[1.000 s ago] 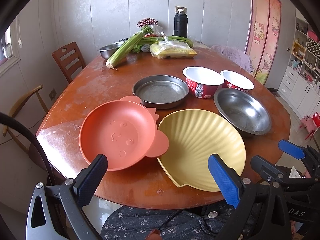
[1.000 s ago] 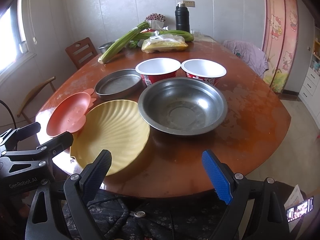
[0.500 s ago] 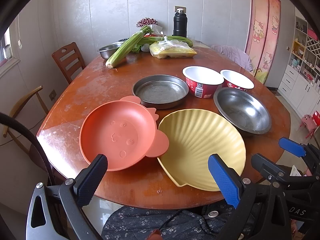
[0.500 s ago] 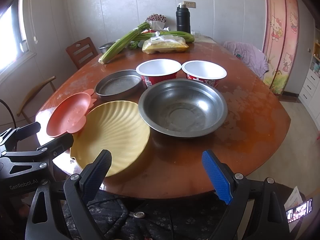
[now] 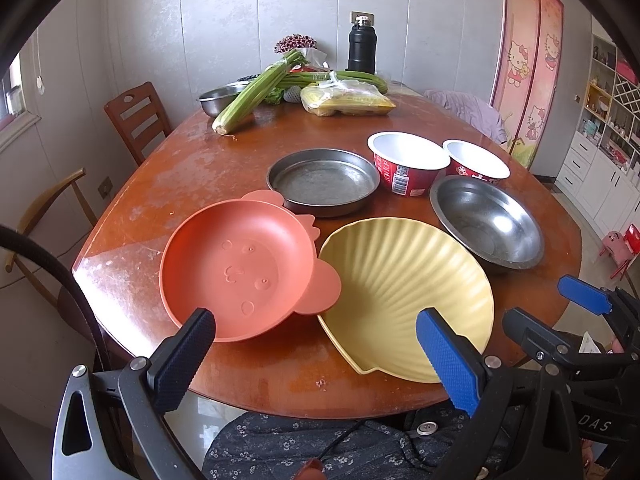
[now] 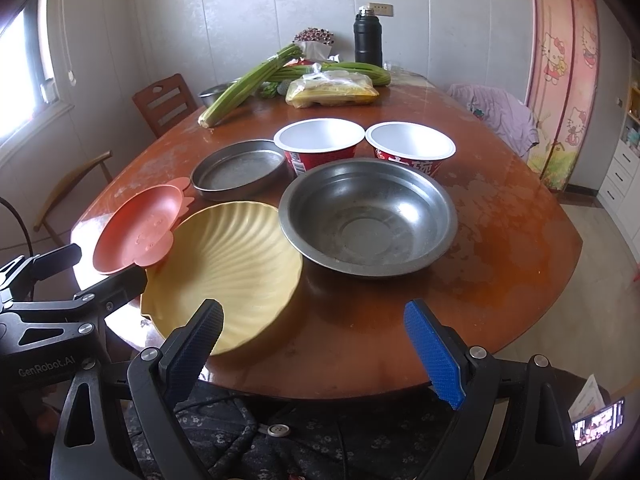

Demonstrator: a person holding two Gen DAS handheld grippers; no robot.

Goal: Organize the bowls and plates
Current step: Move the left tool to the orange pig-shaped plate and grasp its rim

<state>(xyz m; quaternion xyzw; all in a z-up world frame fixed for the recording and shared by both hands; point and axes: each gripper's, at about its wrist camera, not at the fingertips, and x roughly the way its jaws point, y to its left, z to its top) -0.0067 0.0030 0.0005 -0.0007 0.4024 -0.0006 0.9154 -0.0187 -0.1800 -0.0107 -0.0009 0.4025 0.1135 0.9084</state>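
Observation:
An orange animal-face plate [image 5: 240, 268] lies at the table's near left, its ear over the rim of a yellow shell-shaped plate [image 5: 404, 292] [image 6: 228, 268]. Behind them stand a flat steel pan [image 5: 324, 180], a steel bowl [image 5: 486, 220] [image 6: 368, 216] and two red paper bowls [image 5: 406, 164] [image 5: 476, 160]. My left gripper [image 5: 320, 360] is open and empty above the near table edge, short of the orange and yellow plates. My right gripper [image 6: 320, 352] is open and empty, in front of the steel bowl.
Celery [image 5: 256, 92], a bag of food [image 5: 348, 100], a small steel bowl [image 5: 220, 98] and a black flask [image 5: 362, 46] sit at the table's far end. Wooden chairs [image 5: 138, 120] stand left. A cupboard [image 5: 608, 152] is at right.
Both grippers have edged slightly forward toward the table. The dishes have not moved.

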